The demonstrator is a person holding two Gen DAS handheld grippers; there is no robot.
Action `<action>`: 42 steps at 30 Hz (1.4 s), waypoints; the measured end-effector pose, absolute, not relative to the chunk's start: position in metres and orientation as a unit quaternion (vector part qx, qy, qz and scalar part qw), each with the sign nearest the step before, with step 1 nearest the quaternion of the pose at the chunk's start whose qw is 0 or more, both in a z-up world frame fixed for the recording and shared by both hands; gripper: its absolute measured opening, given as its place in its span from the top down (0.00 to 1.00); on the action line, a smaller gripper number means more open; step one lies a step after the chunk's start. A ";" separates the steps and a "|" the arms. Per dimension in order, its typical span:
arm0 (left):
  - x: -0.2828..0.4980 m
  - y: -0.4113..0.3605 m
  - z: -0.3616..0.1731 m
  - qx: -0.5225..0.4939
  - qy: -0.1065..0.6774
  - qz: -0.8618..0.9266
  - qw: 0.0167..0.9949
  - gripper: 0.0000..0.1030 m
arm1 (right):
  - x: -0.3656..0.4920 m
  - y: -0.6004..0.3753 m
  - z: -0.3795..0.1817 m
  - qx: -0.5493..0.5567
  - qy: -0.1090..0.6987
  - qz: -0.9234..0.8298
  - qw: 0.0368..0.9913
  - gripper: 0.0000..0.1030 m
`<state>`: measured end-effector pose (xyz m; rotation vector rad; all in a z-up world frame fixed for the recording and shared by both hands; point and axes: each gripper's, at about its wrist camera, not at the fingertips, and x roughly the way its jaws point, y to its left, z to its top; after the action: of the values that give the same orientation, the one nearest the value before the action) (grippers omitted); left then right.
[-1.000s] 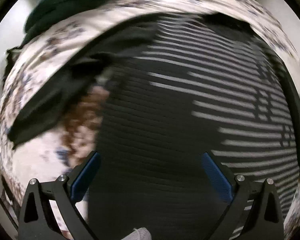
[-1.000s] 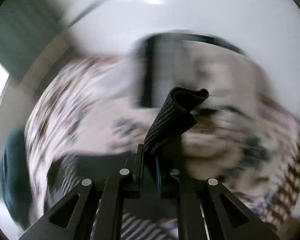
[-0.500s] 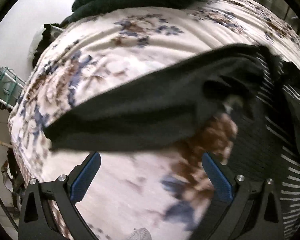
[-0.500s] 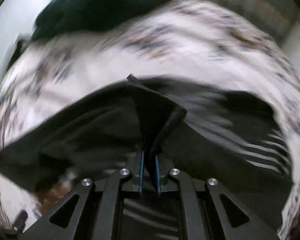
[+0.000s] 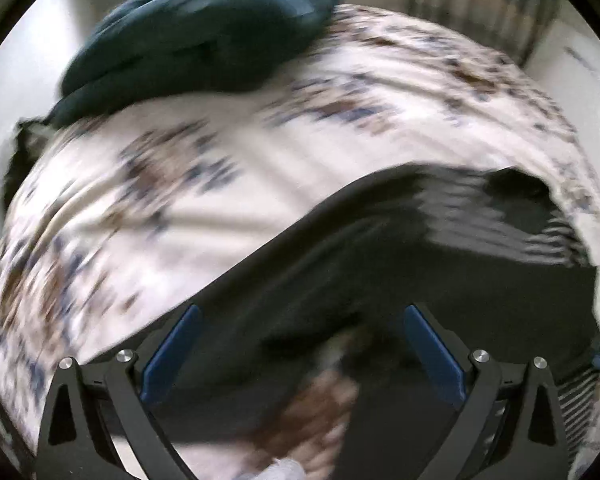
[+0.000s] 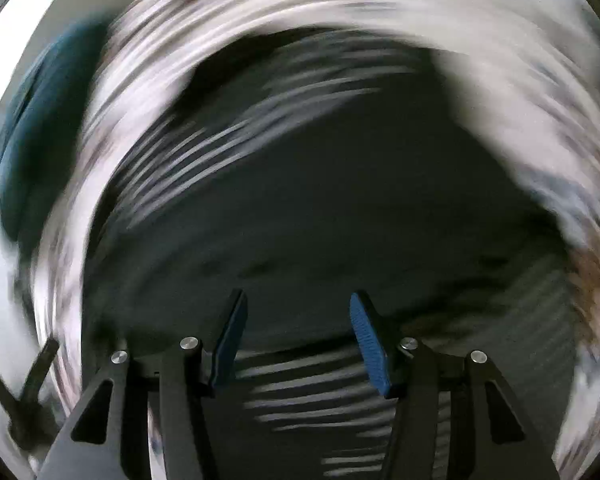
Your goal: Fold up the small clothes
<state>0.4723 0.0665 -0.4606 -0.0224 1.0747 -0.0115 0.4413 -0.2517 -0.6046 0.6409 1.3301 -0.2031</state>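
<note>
Dark ribbed striped garment (image 5: 440, 248) on floral sheet (image 5: 180, 200), left claw (image 5: 300, 360) wide apart, right claw (image 6: 296, 340) opening, nothing btwn pads

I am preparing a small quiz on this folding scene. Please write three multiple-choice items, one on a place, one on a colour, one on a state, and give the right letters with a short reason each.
1. Where does the dark green bundle lie?
A. at the far end of the floral bedspread
B. between the left gripper's fingers
C. on the floor

2. What colour are the pads on the right gripper?
A. red
B. blue
C. yellow

3. What is between the fingers of the left gripper?
A. a pinched fold of cloth
B. a hanger
C. nothing is gripped

Answers:
1 A: it sits beyond the black striped garment, at the top of the left wrist view.
2 B: both pads show blue.
3 C: the fingers stand wide apart above the garment, pressing on nothing.
</note>
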 end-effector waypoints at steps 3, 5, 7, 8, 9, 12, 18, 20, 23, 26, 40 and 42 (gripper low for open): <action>0.505 0.008 -0.451 0.004 0.501 -0.086 0.861 0.00 | 0.410 -0.342 -0.616 0.392 0.571 -0.153 0.705 0.46; 0.524 -0.048 -0.450 0.032 0.506 -0.155 0.848 0.00 | 0.397 -0.376 -0.630 0.445 0.547 -0.161 0.691 0.46; 0.536 -0.110 -0.457 0.057 0.519 -0.224 0.823 0.01 | 0.391 -0.393 -0.644 0.481 0.530 -0.158 0.680 0.46; 0.537 -0.133 -0.460 0.070 0.523 -0.241 0.814 0.03 | 0.389 -0.397 -0.655 0.506 0.521 -0.152 0.670 0.46; 0.540 -0.159 -0.466 0.084 0.527 -0.263 0.804 0.03 | 0.385 -0.400 -0.664 0.529 0.513 -0.150 0.659 0.46; 0.544 -0.239 -0.487 0.126 0.536 -0.315 0.773 0.03 | 0.382 -0.401 -0.682 0.578 0.483 -0.142 0.643 0.57; 0.544 -0.350 -0.539 0.218 0.554 -0.378 0.710 0.09 | 0.384 -0.386 -0.690 0.554 0.473 -0.160 0.667 0.90; 0.538 -0.362 -0.556 0.248 0.563 -0.392 0.685 0.45 | 0.390 -0.387 -0.690 0.548 0.476 -0.154 0.670 0.90; 0.530 -0.355 -0.552 0.204 0.576 -0.426 0.667 0.89 | 0.390 -0.391 -0.692 0.544 0.483 -0.138 0.672 0.89; 0.533 -0.325 -0.528 0.136 0.568 -0.417 0.696 0.94 | 0.387 -0.392 -0.691 0.542 0.482 -0.141 0.674 0.90; 0.560 -0.207 -0.514 -0.002 0.593 -0.331 0.734 0.64 | 0.380 -0.385 -0.659 0.480 0.559 -0.129 0.664 0.57; 0.559 -0.189 -0.503 -0.011 0.580 -0.321 0.749 0.42 | 0.374 -0.393 -0.631 0.463 0.551 -0.121 0.684 0.57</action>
<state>0.5585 -0.1887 -0.5033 -0.0232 1.2670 -0.7026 0.3740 -0.3932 -0.6306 1.0376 1.2358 -0.2718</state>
